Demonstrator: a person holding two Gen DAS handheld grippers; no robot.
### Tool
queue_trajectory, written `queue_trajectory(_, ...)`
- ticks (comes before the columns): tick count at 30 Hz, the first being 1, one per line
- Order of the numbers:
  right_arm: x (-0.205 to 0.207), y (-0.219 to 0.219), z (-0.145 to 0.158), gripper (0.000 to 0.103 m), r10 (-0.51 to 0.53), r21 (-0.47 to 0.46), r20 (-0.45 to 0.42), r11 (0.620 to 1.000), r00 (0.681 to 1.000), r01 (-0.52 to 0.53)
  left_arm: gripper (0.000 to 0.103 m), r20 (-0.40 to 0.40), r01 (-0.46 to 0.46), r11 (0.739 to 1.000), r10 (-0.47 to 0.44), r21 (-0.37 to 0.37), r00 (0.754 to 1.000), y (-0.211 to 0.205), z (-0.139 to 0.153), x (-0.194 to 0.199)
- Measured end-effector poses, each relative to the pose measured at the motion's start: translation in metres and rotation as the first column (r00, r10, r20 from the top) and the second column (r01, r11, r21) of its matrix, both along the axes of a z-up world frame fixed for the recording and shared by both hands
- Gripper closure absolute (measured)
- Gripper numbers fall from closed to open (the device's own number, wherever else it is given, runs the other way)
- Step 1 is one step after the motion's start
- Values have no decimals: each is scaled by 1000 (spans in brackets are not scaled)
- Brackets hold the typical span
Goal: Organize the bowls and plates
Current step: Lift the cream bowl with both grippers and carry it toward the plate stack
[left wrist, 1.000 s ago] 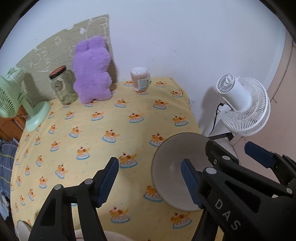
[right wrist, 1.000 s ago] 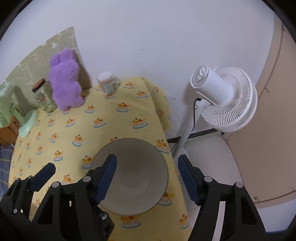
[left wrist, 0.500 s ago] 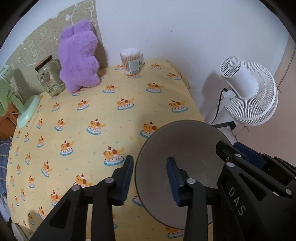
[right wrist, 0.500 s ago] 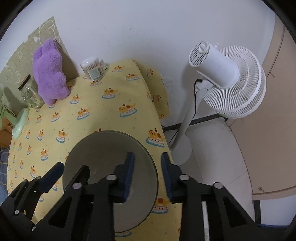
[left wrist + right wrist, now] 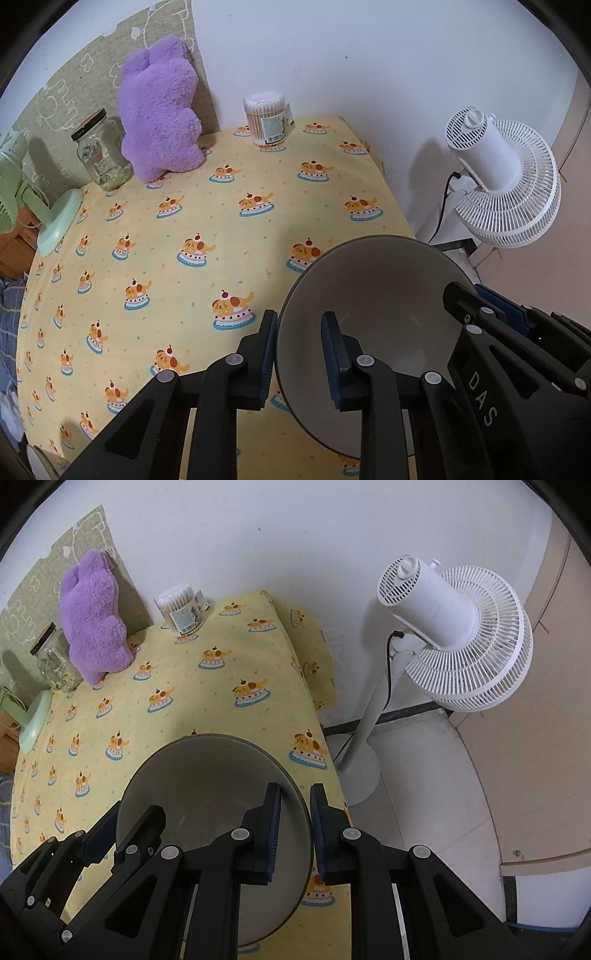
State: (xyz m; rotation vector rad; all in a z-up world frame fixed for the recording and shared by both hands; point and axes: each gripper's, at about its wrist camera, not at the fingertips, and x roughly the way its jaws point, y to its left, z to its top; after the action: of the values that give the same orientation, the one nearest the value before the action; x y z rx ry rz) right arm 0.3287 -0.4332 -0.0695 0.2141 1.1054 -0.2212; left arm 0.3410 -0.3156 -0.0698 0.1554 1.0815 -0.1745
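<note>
Tools (image 5: 297,356) (image 5: 295,834) clamping upward-facing bowl (image 5: 373,295)

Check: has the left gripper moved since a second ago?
Yes. The left gripper came down and right across the tablecloth, from open over bare cloth to shut on the bowl rim. The right gripper pinches the opposite rim.

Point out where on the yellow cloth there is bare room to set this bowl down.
Widest free patch: mid-cloth, between the bowl and the back row. A narrower strip lies right of the cotton swab tub, by the table edge. Crowded: the back left, with purple plush, glass jar and green fan base. Both grippers pinch the bowl's rim.
</note>
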Motion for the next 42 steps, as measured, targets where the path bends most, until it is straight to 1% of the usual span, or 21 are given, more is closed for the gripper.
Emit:
queue_trajectory(10, -7, 16, 14, 83, 8, -8, 12, 1000, 1000, -8, 81, 14, -8, 1000, 8, -11, 1000, 19, 15, -7)
queue_trajectory(19, -13, 48, 43, 83, 25, -27, 57, 999, 998, -23, 81, 59, -17, 999, 19, -32, 998, 52, 44, -13)
queue_trajectory(23, -19, 68, 60, 83, 30, -37, 80, 999, 996, -27, 81, 82, -21, 999, 24, -41, 996, 72, 60, -19)
queue_trajectory(30, -31, 108, 82, 83, 34, -49, 106, 998, 994, -29, 81, 105, -18, 999, 24, -50, 994, 110, 79, -33)
queue_trajectory(42, -68, 182, 122, 83, 57, -84, 145, 995, 988, -45, 81, 148, -34, 996, 47, -86, 988, 185, 112, -74)
